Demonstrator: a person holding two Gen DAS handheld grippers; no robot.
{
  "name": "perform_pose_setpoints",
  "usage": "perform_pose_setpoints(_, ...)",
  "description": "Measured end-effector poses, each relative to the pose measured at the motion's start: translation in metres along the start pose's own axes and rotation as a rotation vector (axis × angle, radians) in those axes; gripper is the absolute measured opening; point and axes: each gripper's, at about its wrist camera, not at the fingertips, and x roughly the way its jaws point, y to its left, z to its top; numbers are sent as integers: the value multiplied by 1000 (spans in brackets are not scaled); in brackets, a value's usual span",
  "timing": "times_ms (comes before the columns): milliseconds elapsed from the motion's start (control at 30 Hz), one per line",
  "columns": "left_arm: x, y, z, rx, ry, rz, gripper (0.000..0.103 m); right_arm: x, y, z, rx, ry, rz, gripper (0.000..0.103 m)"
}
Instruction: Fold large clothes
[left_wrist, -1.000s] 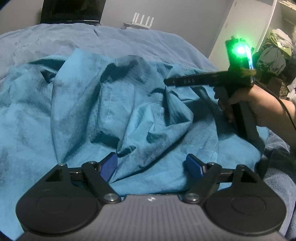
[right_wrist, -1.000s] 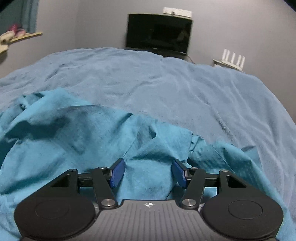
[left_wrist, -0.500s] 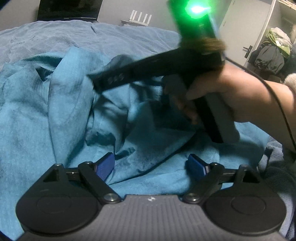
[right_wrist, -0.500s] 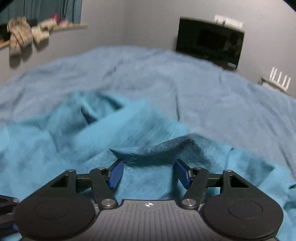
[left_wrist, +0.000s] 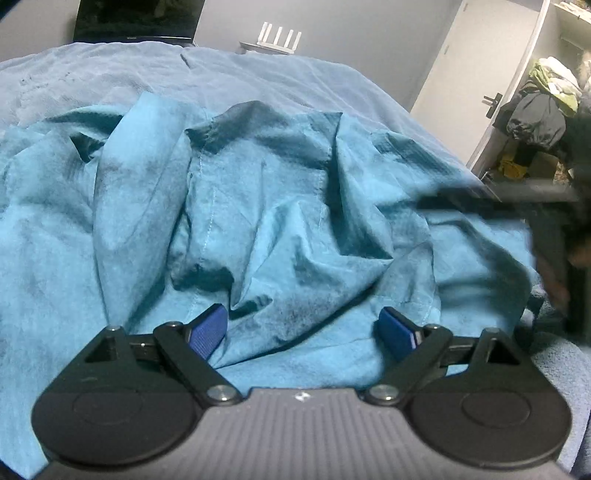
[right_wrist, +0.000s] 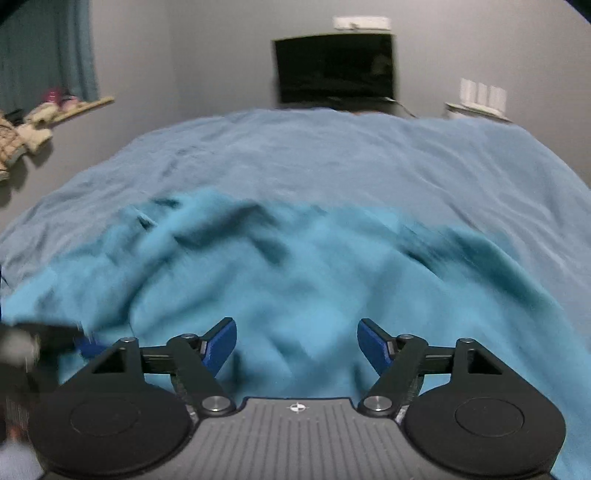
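A large teal garment (left_wrist: 258, 206) lies crumpled on a bed covered by a grey-blue blanket (left_wrist: 258, 77). My left gripper (left_wrist: 303, 332) is open, its blue pads just above the garment's near folds, holding nothing. The right gripper's dark body (left_wrist: 554, 236) shows blurred at the right edge of the left wrist view. In the right wrist view the garment (right_wrist: 295, 280) is blurred by motion. My right gripper (right_wrist: 297, 345) is open and empty over the garment. The left gripper's tip (right_wrist: 55, 339) shows at the lower left.
A dark TV (right_wrist: 334, 68) and a white router (left_wrist: 279, 37) stand beyond the bed's far edge. A white door (left_wrist: 480, 74) and a heap of clothes (left_wrist: 543, 107) are to the right. A shelf with soft items (right_wrist: 48, 114) is on the left wall.
My right gripper has swung back from over the garment's middle to its right side and has opened wider. The left gripper has stayed open in place.
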Motion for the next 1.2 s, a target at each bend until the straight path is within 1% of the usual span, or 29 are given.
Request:
perform_pose_setpoints(100, -4, -4, -4, 0, -10, 27, 91, -35, -27, -29, 49, 57, -57, 75)
perform_pose_setpoints(200, -11, -16, -6, 29, -31, 78, 91, -77, -55, -51, 164, 30, -106, 79)
perform_pose_setpoints(233, -15, -22, -7, 50, -40, 106, 91, -88, -63, -60, 207, 18, -117, 80)
perform_pose_setpoints(367, -29, -55, -5, 149, -98, 230, 91, -110, -84, -91, 303, 24, -148, 80)
perform_pose_setpoints(400, -35, -66, -5, 161, -126, 237, 91, -114, -87, -98, 333, 22, -146, 80)
perform_pose_setpoints(467, -45, -77, -9, 162, -158, 185, 95, -116, -88, -107, 381, 24, -130, 81)
perform_pose_setpoints(533, -45, -91, -13, 175, -138, 155, 95, -121, -94, -115, 432, 46, -116, 82)
perform_pose_setpoints(600, -36, -105, -23, 237, -56, 155, 96, -122, -95, -121, 469, 57, -100, 84)
perform_pose_setpoints(633, -30, -110, -30, 280, -13, 158, 98, -123, -95, -122, 478, 56, -93, 85)
perform_pose_setpoints(700, -18, -118, -42, 365, 71, 196, 99, -123, -97, -125, 501, 38, -78, 88)
perform_pose_setpoints(733, -14, -123, -46, 395, 86, 216, 99, -119, -98, -125, 513, 33, -71, 89)
perform_pose_setpoints(800, -11, -126, -47, 406, 84, 233, 99, -110, -104, -126, 549, 14, -64, 89)
perform_pose_setpoints(867, -12, -126, -47, 398, 75, 232, 99, -104, -110, -129, 604, -12, -41, 90)
perform_pose_setpoints(933, -15, -124, -47, 377, 65, 225, 99, -95, -117, -131, 653, -35, -14, 93)
perform_pose_setpoints(1000, -16, -122, -47, 361, 56, 222, 99, -83, -123, -132, 695, -33, -5, 98)
perform_pose_setpoints(1067, -20, -124, -48, 354, 52, 221, 99, -71, -131, -131, 744, -34, 21, 100)
perform_pose_setpoints(1100, -20, -123, -47, 351, 48, 218, 99, -69, -134, -130, 756, -41, 27, 97)
perform_pose_setpoints(1133, -20, -122, -45, 340, 42, 212, 99, -69, -136, -129, 773, -64, 29, 90)
perform_pose_setpoints(1200, -24, -118, -42, 306, 17, 190, 99, -74, -141, -131, 814, -107, 43, 85)
